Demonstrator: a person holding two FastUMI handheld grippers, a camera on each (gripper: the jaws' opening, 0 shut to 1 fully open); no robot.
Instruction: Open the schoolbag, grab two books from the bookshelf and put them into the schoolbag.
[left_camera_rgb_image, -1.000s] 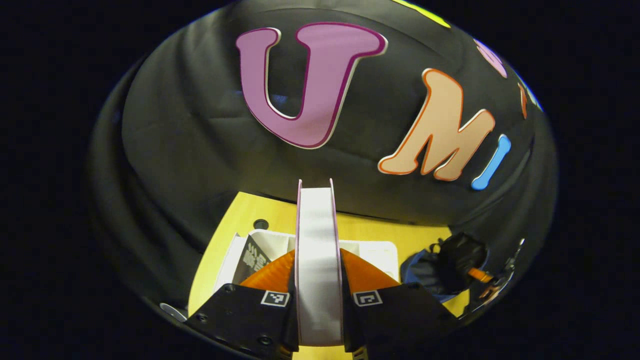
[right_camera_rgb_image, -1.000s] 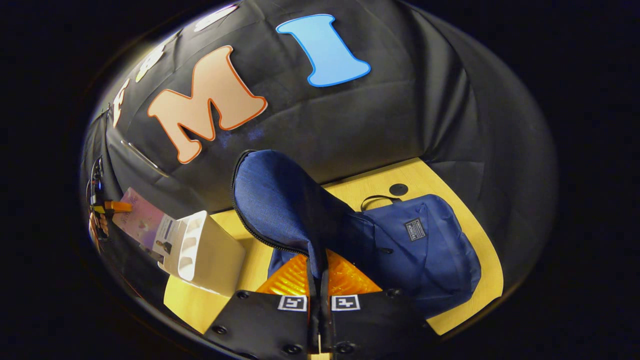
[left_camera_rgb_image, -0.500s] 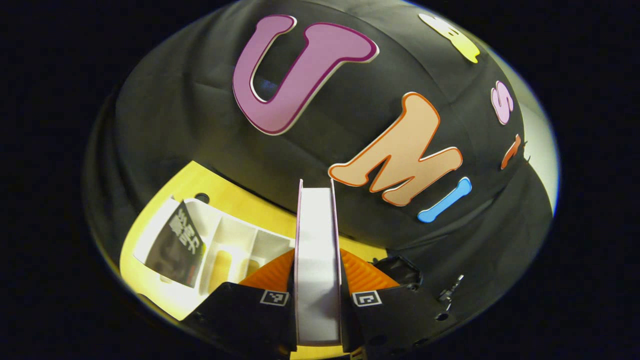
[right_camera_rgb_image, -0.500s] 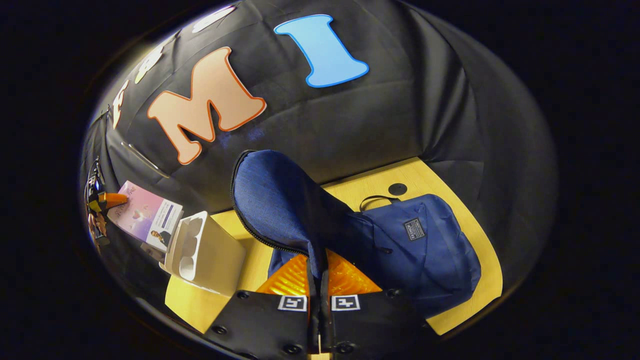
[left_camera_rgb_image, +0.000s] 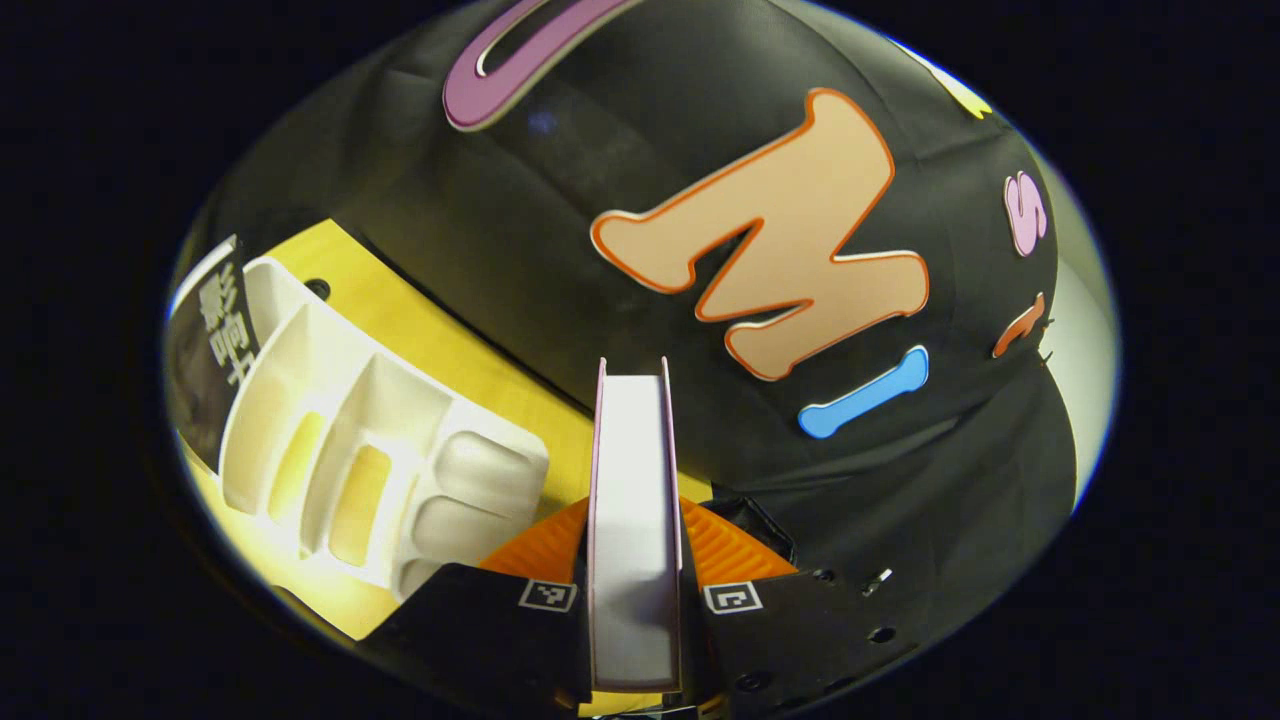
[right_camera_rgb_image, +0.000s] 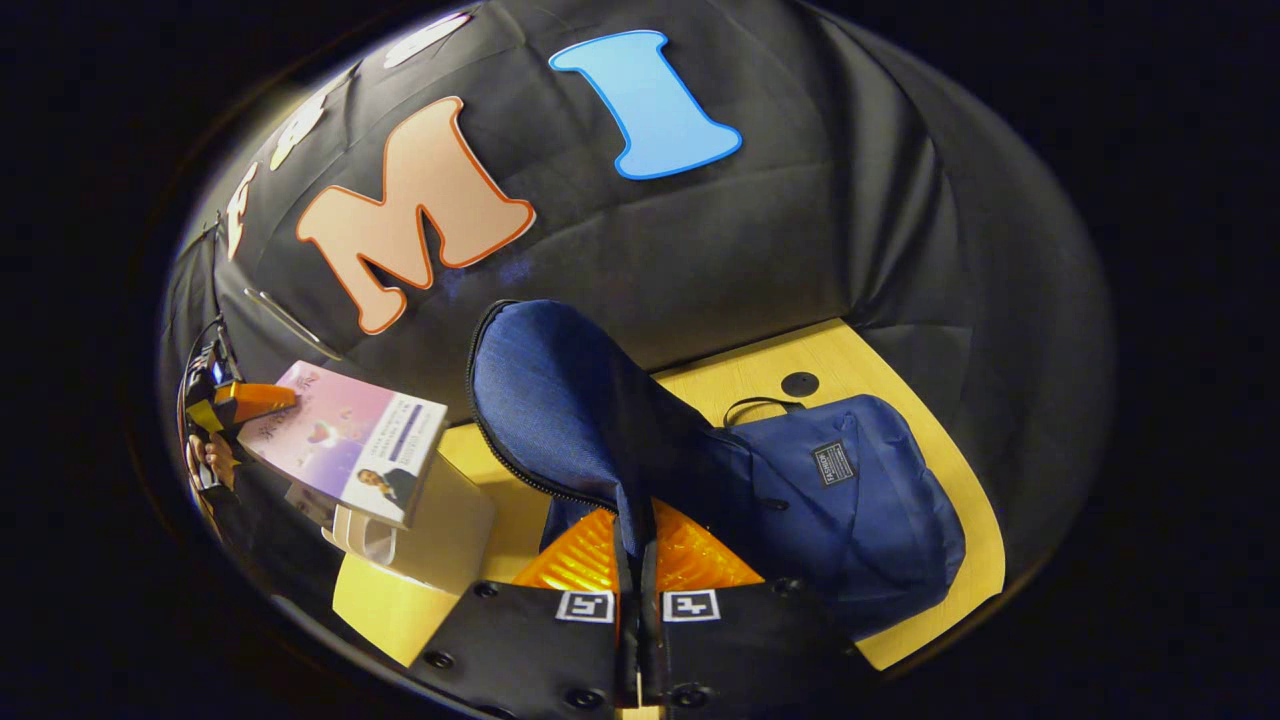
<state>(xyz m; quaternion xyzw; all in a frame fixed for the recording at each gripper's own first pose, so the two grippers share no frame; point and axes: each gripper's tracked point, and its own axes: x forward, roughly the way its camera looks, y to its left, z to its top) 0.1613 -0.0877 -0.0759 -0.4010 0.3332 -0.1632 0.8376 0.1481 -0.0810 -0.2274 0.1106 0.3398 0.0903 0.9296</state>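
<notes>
My left gripper (left_camera_rgb_image: 634, 560) is shut on a pink-covered book (left_camera_rgb_image: 632, 440), seen edge-on with its white page block facing me and held up in the air. In the right gripper view that book (right_camera_rgb_image: 345, 445) hangs above the white bookshelf (right_camera_rgb_image: 450, 515), gripped by the left gripper (right_camera_rgb_image: 250, 398). My right gripper (right_camera_rgb_image: 637, 548) is shut on the blue schoolbag's opened flap (right_camera_rgb_image: 555, 400) and holds it upright. The schoolbag body (right_camera_rgb_image: 860, 500) lies on the yellow table to the right. A dark book (left_camera_rgb_image: 205, 345) stands in the bookshelf (left_camera_rgb_image: 370, 460) at the left.
The yellow table (right_camera_rgb_image: 880, 360) has a round cable hole (right_camera_rgb_image: 800, 382) behind the bag. Its back edge meets the black cloth wall. The bookshelf lies between the held book and the bag.
The left gripper has carried the pink book up and toward the schoolbag, so the shelf slid left in its view. The right gripper has stayed still, holding the flap.
</notes>
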